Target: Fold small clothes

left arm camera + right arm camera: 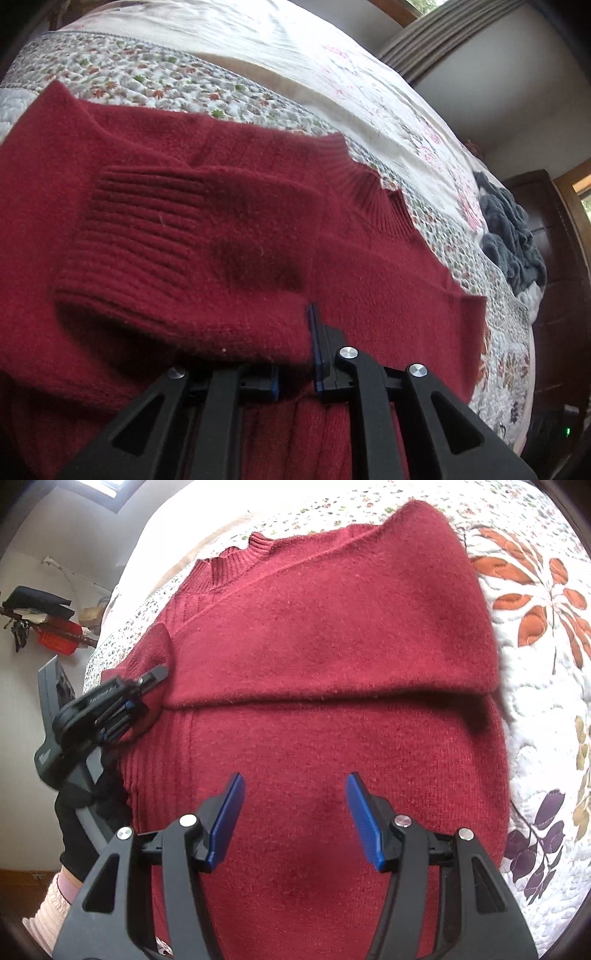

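The right claw (295,819), nearest the lens in the right wrist view, is hovering with its blue-padded fingers (229,819) spread wide apart, nothing between them, just above the lower body of a red knit sweater (332,686). That sweater is lying flat on a bed, covering most of a floral quilt (546,664) whose rust and purple leaf prints are showing along the right edge. One sleeve is lying folded across the chest, forming a straight horizontal edge over the body, and the ribbed collar (236,565) is pointing toward the far side of the bed. At the sweater's left edge, the left claw (122,709) is pinching a sleeve fold between its fingers, a black-gloved hand (92,812) gripping the tool behind it. In the left wrist view, the left claw (295,354) is closing on the red knit, one finger hidden under the fabric, with the ribbed cuff (136,229) of the sleeve draping ahead of it over the sweater's front. Beyond the quilt (147,77), a pale embroidered bedspread (332,74) is stretching away, and a crumpled grey garment (513,236) is lying near the bed's far right edge, well apart from the sweater.
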Action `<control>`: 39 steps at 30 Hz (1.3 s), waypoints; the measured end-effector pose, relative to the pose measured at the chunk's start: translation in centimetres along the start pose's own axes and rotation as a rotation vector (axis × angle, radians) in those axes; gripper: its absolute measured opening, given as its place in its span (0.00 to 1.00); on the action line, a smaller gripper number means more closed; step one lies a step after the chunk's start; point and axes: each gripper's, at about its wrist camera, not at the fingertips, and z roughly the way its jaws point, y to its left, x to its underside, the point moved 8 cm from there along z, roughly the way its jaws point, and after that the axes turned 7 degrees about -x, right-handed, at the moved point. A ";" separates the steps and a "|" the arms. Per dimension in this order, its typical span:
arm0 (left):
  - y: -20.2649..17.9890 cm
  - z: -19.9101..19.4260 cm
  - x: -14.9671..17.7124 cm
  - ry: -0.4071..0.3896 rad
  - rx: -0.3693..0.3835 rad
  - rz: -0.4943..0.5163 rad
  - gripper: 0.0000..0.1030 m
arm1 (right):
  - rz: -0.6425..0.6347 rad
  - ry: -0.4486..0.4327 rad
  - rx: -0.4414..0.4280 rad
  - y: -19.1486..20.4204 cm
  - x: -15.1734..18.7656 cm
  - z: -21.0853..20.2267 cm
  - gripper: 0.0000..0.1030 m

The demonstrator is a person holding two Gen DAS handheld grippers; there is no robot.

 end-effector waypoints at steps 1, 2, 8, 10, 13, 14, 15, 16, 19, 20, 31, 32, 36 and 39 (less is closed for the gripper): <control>0.2 -0.8 0.4 0.010 0.013 0.015 0.22 | -0.003 0.000 -0.009 0.4 -0.3 0.0 0.56; 0.5 -1.7 0.8 0.016 0.020 0.028 0.25 | -0.005 0.000 -0.015 0.6 -0.6 0.0 0.56; 5.6 -9.2 -0.3 -0.093 -0.072 0.069 0.34 | -0.051 0.021 -0.107 5.3 -3.8 1.4 0.57; 7.9 -10.9 -2.5 -0.149 -0.123 0.059 0.36 | -0.073 0.037 -0.169 7.9 -5.5 2.6 0.60; 11.1 -11.2 -5.3 -0.163 -0.221 0.024 0.37 | -0.082 0.073 -0.217 10.9 -7.4 5.1 0.61; 12.0 -10.9 -6.0 -0.152 -0.232 0.012 0.37 | -0.089 0.086 -0.230 11.9 -8.1 6.1 0.61; 12.7 -10.6 -6.5 -0.152 -0.245 0.003 0.37 | -0.087 0.097 -0.233 12.5 -8.5 7.1 0.61; 13.4 -9.9 -7.0 -0.148 -0.265 0.004 0.37 | -0.076 0.117 -0.239 13.2 -9.0 8.4 0.61; 14.4 -8.0 -7.3 -0.113 -0.308 0.016 0.36 | -0.056 0.162 -0.223 14.0 -9.6 11.3 0.61; 15.0 -7.1 -7.3 -0.091 -0.317 0.010 0.36 | -0.053 0.173 -0.211 14.1 -9.7 12.1 0.60; 14.3 -9.5 -8.4 -0.134 -0.197 -0.017 0.36 | -0.075 0.135 -0.269 16.0 -10.5 10.5 0.09; 13.7 -9.9 -8.5 -0.143 -0.177 -0.011 0.36 | -0.077 0.120 -0.268 15.9 -10.7 9.7 0.09; 10.3 -9.9 -8.5 -0.137 -0.078 0.034 0.36 | -0.085 0.054 -0.197 13.8 -11.9 6.7 0.09; 8.4 -7.6 -7.8 -0.094 -0.061 0.073 0.36 | -0.042 0.066 -0.141 11.2 -12.1 7.3 0.09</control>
